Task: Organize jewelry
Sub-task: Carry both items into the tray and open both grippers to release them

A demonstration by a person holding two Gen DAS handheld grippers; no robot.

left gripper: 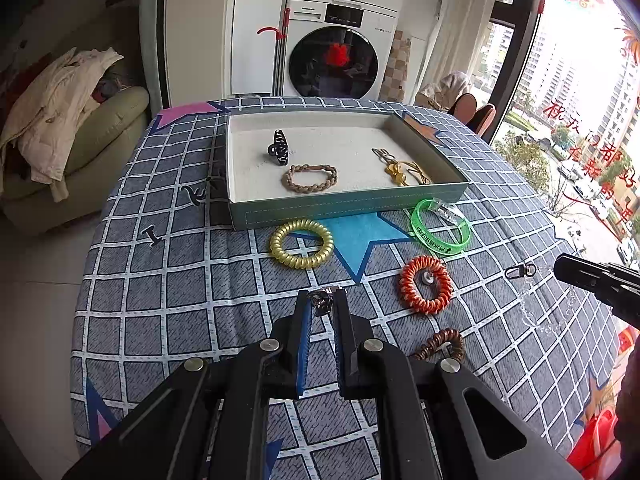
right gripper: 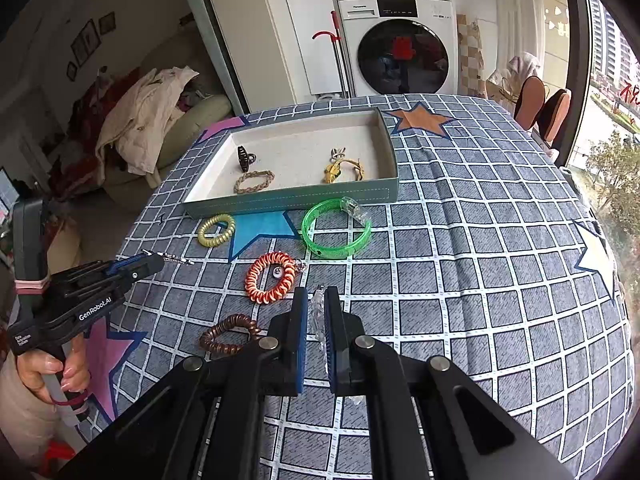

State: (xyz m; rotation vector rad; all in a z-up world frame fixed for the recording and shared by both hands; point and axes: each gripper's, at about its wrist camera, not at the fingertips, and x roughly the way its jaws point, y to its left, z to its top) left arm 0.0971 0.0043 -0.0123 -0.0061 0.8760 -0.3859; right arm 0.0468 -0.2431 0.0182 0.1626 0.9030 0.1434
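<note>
My left gripper (left gripper: 322, 300) is shut on a small silver metal piece (left gripper: 321, 301), held above the cloth short of the tray; in the right wrist view (right gripper: 160, 258) a thin silver chain sticks out of it. My right gripper (right gripper: 316, 300) is shut on a clear beaded bracelet (right gripper: 318, 316), whose strand with a metal clasp (left gripper: 520, 270) hangs from its tip in the left wrist view. The grey-green tray (left gripper: 344, 204) holds a black claw clip (left gripper: 279, 147), a brown braided band (left gripper: 310, 179) and a yellow hair tie (left gripper: 404, 172).
On the checked cloth lie a yellow coil tie (left gripper: 301, 243), a green bangle (left gripper: 440, 232), an orange coil tie (left gripper: 426, 284) with a small stud inside, and a brown coil tie (left gripper: 442, 344). A sofa with clothes (left gripper: 60, 128) stands left; a washing machine (left gripper: 340, 52) behind.
</note>
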